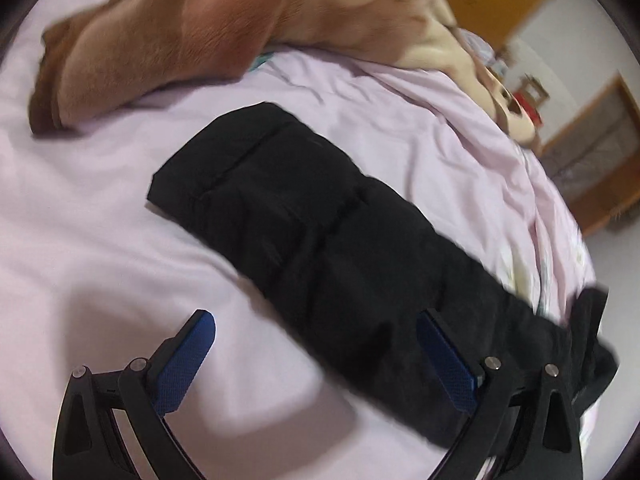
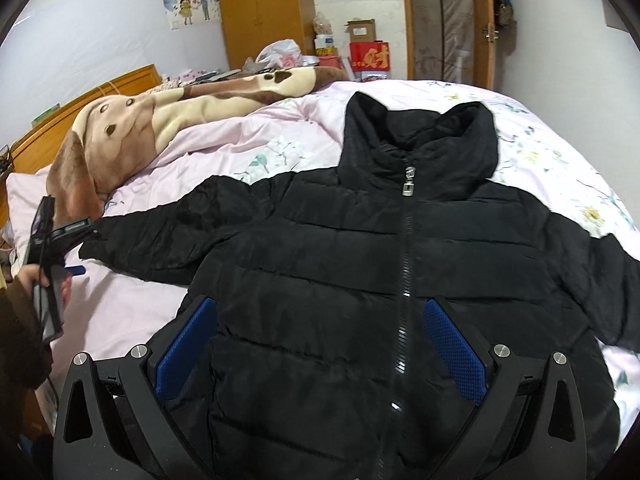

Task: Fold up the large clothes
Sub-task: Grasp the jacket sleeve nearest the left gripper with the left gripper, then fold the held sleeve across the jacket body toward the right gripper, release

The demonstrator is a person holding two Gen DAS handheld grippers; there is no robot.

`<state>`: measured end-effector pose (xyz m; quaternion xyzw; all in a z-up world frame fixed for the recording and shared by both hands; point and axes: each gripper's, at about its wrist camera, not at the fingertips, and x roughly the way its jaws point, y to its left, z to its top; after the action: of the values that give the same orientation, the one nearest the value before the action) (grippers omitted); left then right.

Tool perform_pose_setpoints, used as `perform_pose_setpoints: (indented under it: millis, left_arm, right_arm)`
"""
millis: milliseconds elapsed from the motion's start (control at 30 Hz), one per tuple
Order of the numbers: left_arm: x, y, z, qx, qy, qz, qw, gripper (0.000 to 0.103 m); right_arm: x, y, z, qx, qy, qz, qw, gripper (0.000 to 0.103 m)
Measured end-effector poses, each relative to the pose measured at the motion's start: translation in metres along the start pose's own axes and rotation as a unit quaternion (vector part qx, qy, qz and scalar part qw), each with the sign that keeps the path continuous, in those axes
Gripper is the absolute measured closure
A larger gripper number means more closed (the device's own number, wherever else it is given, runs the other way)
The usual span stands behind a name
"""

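Note:
A black puffer jacket (image 2: pixel 360 280) lies front up on the pink bed sheet (image 2: pixel 132 304), zipped, collar away from me, both sleeves spread out. Its left sleeve (image 1: pixel 320 240) stretches across the left wrist view. My left gripper (image 1: pixel 316 324) is open and empty, hovering over the sleeve, its right finger above the fabric; it also shows in the right wrist view (image 2: pixel 76 268) at the sleeve's cuff. My right gripper (image 2: pixel 320 312) is open and empty above the jacket's lower front, straddling the zipper.
A brown and cream plush blanket (image 2: pixel 132 128) lies bunched along the head of the bed; it also shows in the left wrist view (image 1: pixel 240 28). A wooden headboard (image 2: pixel 80 104), a wardrobe (image 2: pixel 260 12), boxes (image 2: pixel 368 56) and a door (image 2: pixel 448 20) stand behind the bed.

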<state>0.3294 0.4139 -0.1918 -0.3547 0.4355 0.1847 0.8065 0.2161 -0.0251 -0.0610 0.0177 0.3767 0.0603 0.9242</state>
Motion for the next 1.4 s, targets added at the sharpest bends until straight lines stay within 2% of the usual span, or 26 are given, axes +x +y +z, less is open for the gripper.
perform_pose_setpoints:
  millis: [67,133,233,300,400,467,500,567,633,667,700,767,933,1067,1167,1267,1400]
  left_arm:
    - [0.012,0.011,0.006,-0.037,0.006,-0.006,0.9993,0.002]
    - [0.023,0.016,0.009,-0.054,0.008,-0.001,0.9985,0.003]
    - [0.027,0.017,0.01,-0.069,-0.006,-0.005,0.9976,0.003]
    - [0.031,0.018,0.013,-0.084,-0.001,-0.016,0.9963,0.003]
    - [0.033,0.016,0.014,-0.088,0.0,-0.012,0.996,0.005]
    - [0.03,0.015,0.013,-0.089,-0.004,-0.022,0.9958,0.025]
    - [0.03,0.015,0.014,-0.092,-0.003,-0.027,0.9954,0.029]
    - [0.032,0.016,0.016,-0.099,-0.004,-0.037,0.9944,0.045]
    - [0.033,0.018,0.016,-0.11,-0.007,-0.046,0.9928,0.053]
    - [0.033,0.018,0.016,-0.109,-0.006,-0.045,0.993,0.064]
    - [0.032,0.018,0.016,-0.107,-0.005,-0.044,0.9933,0.071]
    - [0.025,0.011,0.017,-0.094,-0.018,-0.04,0.9946,0.08]
    - [0.005,-0.01,0.017,-0.044,-0.047,-0.024,0.9977,0.085]
    - [-0.018,-0.033,0.014,0.0,-0.077,-0.034,0.9965,0.087]
    - [-0.039,-0.061,0.009,0.05,-0.1,-0.053,0.9923,0.087]
    - [-0.055,-0.084,0.0,0.076,-0.102,-0.084,0.9883,0.087]
    - [-0.08,-0.131,-0.024,0.143,-0.11,-0.115,0.9769,0.087]
  right_arm:
    - [0.008,0.005,0.0,-0.011,0.005,0.001,1.0,0.0]
    - [0.014,0.009,0.001,-0.023,0.007,0.002,1.0,0.0]
    - [0.019,0.01,0.002,-0.026,0.006,0.004,1.0,0.0]
    - [0.022,0.01,0.002,-0.023,0.007,0.007,1.0,0.0]
    - [0.025,0.009,0.0,-0.017,0.008,0.012,1.0,0.0]
    - [0.026,0.008,0.001,-0.013,0.01,0.011,1.0,0.0]
    - [0.026,0.007,0.0,-0.012,0.011,0.01,1.0,0.0]
    - [0.026,0.007,0.001,-0.013,0.009,0.004,1.0,0.0]
    - [0.025,0.006,0.003,-0.013,0.007,0.002,1.0,0.0]
    - [0.025,0.006,0.003,-0.012,0.007,0.001,1.0,0.0]
    - [0.024,0.005,0.003,-0.009,0.006,0.001,1.0,0.0]
    - [0.024,0.003,0.004,-0.002,0.008,0.002,1.0,0.0]
    - [0.022,0.003,0.007,-0.001,0.008,0.003,1.0,0.0]
    - [0.015,0.001,0.009,0.0,0.0,-0.002,1.0,0.0]
    - [0.007,-0.004,0.011,0.011,-0.005,-0.001,1.0,0.0]
    - [-0.004,-0.009,0.015,0.018,-0.018,-0.002,1.0,0.0]
    - [-0.023,-0.018,0.018,0.028,-0.038,-0.006,0.999,0.0]
